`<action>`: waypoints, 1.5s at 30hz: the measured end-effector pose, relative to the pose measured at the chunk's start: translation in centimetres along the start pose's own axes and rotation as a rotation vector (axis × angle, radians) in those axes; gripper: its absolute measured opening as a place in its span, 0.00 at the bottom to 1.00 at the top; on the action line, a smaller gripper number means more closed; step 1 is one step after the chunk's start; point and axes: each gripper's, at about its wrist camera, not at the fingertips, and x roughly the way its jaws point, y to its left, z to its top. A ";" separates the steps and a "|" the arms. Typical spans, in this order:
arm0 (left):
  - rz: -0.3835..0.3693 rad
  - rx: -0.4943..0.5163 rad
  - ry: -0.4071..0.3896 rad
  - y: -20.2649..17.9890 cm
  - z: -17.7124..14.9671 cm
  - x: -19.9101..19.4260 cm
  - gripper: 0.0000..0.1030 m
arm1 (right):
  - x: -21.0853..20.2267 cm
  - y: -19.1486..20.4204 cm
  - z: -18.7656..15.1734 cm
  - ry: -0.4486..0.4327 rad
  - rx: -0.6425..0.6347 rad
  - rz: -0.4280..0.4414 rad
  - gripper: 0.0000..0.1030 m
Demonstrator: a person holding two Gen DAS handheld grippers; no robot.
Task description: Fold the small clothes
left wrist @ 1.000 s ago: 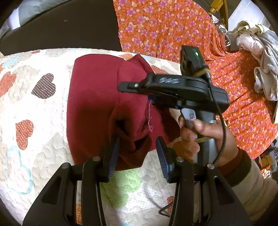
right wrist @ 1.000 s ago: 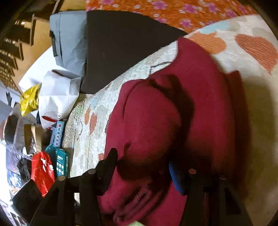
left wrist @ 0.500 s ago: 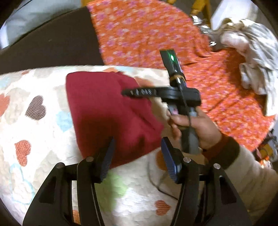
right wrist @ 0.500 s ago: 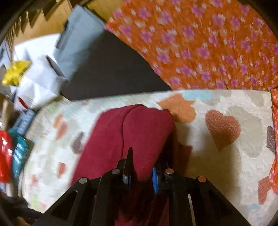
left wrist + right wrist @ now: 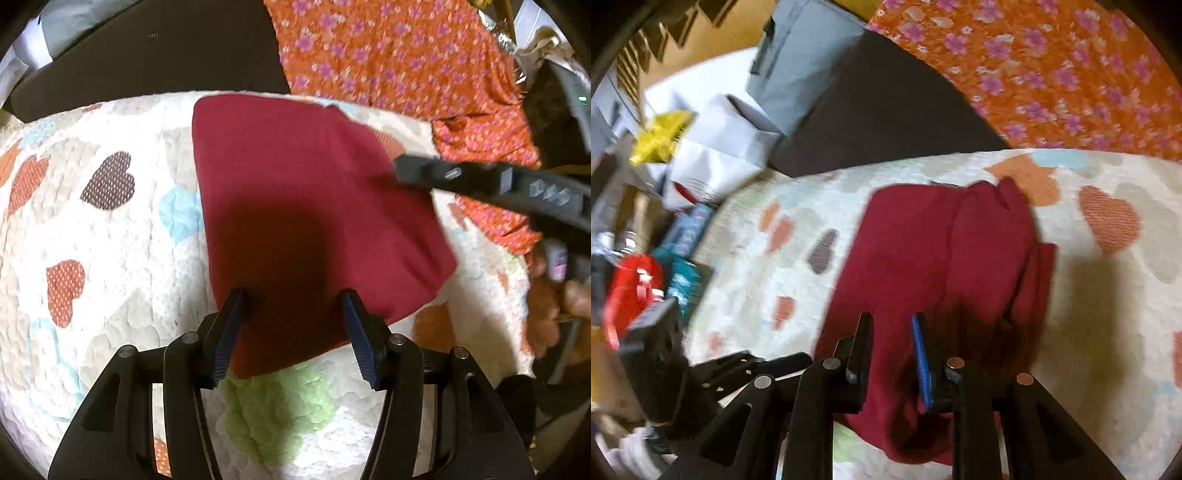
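Observation:
A dark red garment (image 5: pixel 303 206) lies folded into a rough rectangle on the white quilt with coloured hearts (image 5: pixel 92 240). It also shows in the right wrist view (image 5: pixel 942 266), with a folded layer along its right side. My left gripper (image 5: pixel 291 310) is open and empty, hovering over the garment's near edge. My right gripper (image 5: pixel 892 332) is partly open with nothing between its fingers, above the garment's near end. In the left wrist view the right gripper's body (image 5: pixel 509 184) reaches in from the right, blurred.
An orange floral cloth (image 5: pixel 406 62) covers the far right. A black cushion (image 5: pixel 147 48) lies beyond the quilt. A pile of pale clothes (image 5: pixel 546 40) sits at the far right. Paper bags, a yellow packet and a red item (image 5: pixel 631 291) crowd the floor at left.
The right gripper let go of the red garment, opened part way and pulled back to the right. The garment now lies flat and folded. The left gripper stayed open above its near edge.

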 end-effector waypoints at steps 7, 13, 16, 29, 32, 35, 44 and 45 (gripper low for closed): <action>0.017 0.035 0.004 -0.8 -0.3 0.7 0.61 | -0.2 -3.0 -1.9 -0.021 0.149 0.141 0.20; 0.019 0.053 0.016 -0.6 -0.9 0.9 0.61 | 0.1 -4.6 -2.9 -0.032 0.223 0.217 0.17; 0.011 0.040 0.021 -0.5 -0.8 1.0 0.61 | -1.5 -5.1 -3.5 -0.067 0.242 0.173 0.19; 0.029 0.045 0.019 -0.6 -1.2 1.2 0.64 | 1.2 -2.2 -3.7 -0.004 0.122 0.086 0.16; 0.013 0.030 0.025 -0.3 -1.1 1.1 0.64 | -1.1 -1.9 -3.9 -0.045 0.064 0.045 0.13; 0.019 0.029 0.037 -0.3 -1.1 1.4 0.64 | -2.1 -3.2 -5.0 -0.046 0.092 0.036 0.13; 0.042 0.025 -0.006 -0.3 -0.6 -1.0 0.64 | -2.3 -5.2 -6.2 -0.029 0.221 0.048 0.14; 0.045 0.029 -0.037 -0.4 -0.3 -1.7 0.64 | -3.3 -4.8 -5.8 -0.066 0.213 0.052 0.15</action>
